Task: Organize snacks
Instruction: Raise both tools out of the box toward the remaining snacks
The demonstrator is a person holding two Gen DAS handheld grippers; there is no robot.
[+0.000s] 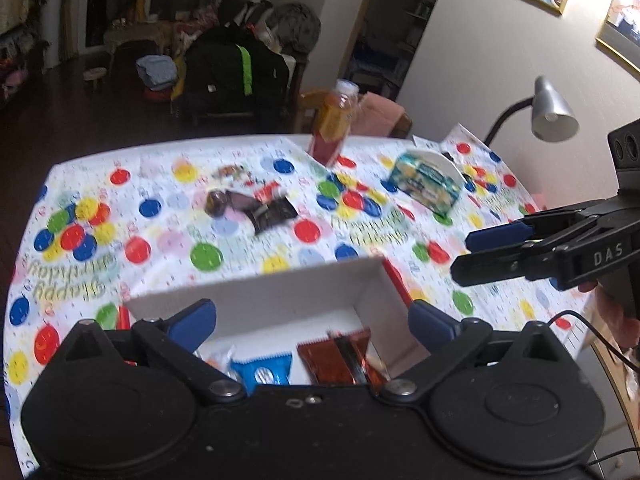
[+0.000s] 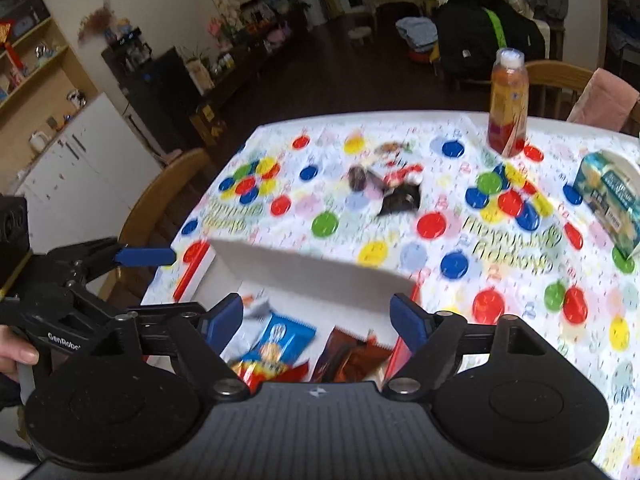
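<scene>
Two empty grippers hover over a half-filled box while loose snacks wait mid-counter.

Largest is the counter [image 1: 248, 256] in its dotted cloth, filling the middle of both views. Next comes the white box [image 1: 280, 292], low centre in each frame, open-topped so wrappers can be dropped in; it already holds a blue pack [image 2: 280, 334] and brown packs [image 1: 340, 356]. At the upper right stand a bottle [image 2: 507, 104] and a tissue pack [image 1: 426, 180], set clear of the sorting space. The left gripper [image 1: 312, 320] and right gripper [image 2: 316, 314] both sit above the box with jaws spread wide and nothing between them, probably poised for another reach. Smallest are the loose snacks [image 1: 256, 204], a blurred cluster just above frame centre, well apart from the box and not yet gathered.
</scene>
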